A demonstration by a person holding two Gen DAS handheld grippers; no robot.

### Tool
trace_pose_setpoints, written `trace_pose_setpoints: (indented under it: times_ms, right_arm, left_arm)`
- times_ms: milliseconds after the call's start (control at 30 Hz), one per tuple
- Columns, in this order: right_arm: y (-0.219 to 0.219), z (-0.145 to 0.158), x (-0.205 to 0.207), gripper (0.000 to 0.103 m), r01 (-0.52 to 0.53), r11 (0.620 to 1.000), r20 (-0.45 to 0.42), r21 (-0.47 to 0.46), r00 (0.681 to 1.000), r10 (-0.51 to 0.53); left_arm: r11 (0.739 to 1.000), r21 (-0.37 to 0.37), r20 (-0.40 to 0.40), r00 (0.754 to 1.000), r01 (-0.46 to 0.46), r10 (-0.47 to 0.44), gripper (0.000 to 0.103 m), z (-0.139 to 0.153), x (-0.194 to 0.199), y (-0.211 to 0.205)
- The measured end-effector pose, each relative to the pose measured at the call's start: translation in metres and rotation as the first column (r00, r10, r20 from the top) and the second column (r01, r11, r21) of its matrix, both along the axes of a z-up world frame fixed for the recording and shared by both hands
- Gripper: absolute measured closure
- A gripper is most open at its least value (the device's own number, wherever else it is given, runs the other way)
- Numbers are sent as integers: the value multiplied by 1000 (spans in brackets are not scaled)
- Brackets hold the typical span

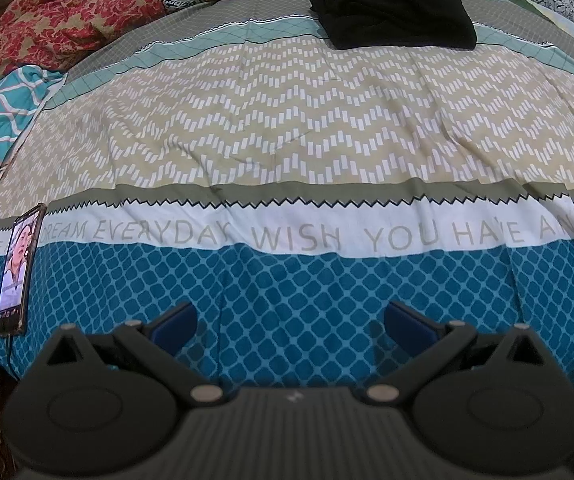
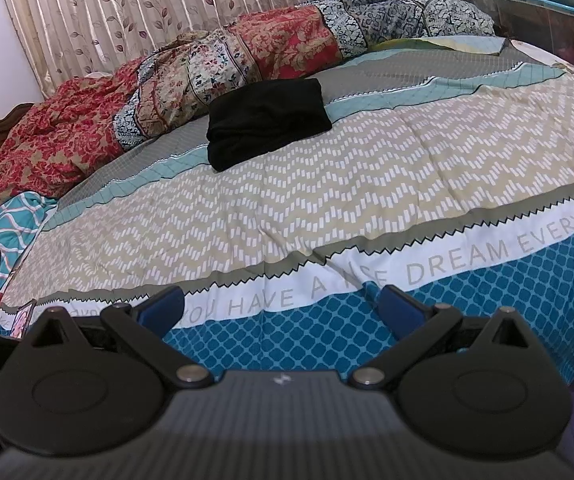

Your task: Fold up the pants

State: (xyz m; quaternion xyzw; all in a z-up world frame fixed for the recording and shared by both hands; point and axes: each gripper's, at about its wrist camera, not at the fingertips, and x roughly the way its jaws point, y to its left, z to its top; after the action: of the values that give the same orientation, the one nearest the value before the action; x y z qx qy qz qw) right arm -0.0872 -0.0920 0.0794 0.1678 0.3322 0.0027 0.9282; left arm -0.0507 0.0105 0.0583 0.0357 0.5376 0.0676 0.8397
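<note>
The pants point(image 1: 393, 10) lie in a compact black bundle at the far side of the bed point(image 1: 287, 128), so the folding looks finished or not begun; I cannot tell which. Any next move calls for a long reach across. The left claw point(image 1: 290, 320) and right claw point(image 2: 282, 306) both gape wide, empty, touching nothing.

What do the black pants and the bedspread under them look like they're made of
Black pants: probably a soft knit or fleece; matte, with thick rounded folds and no sheen. Bedspread: likely printed woven cotton or a blend; flat matte surface with fine creases. Neither can be confirmed by sight.
</note>
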Motion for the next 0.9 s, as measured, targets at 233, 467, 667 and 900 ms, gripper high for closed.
trace_pose_setpoints:
  times_ms: [233, 467, 667, 900]
  right_arm:
    - [0, 2, 1, 0, 5, 1000, -1, 2, 1000, -5]
    - [0, 2, 1, 0, 6, 1000, -1, 2, 1000, -6]
    - [0, 2, 1, 0, 6, 1000, -1, 3, 1000, -6]
    - [-1, 3, 1, 0, 7, 1000, 1, 4, 1000, -7]
  left_arm:
    - [1000, 0, -1, 1000, 10, -10, 0, 1, 2, -1]
    - [1000, 2, -2, 1000, 16, -16, 0, 2, 3, -1]
    - [1000, 2, -2, 1000, 20, -20, 0, 1, 3, -1]
    - [1000, 3, -3, 1000, 21, -21, 0, 0, 4, -2]
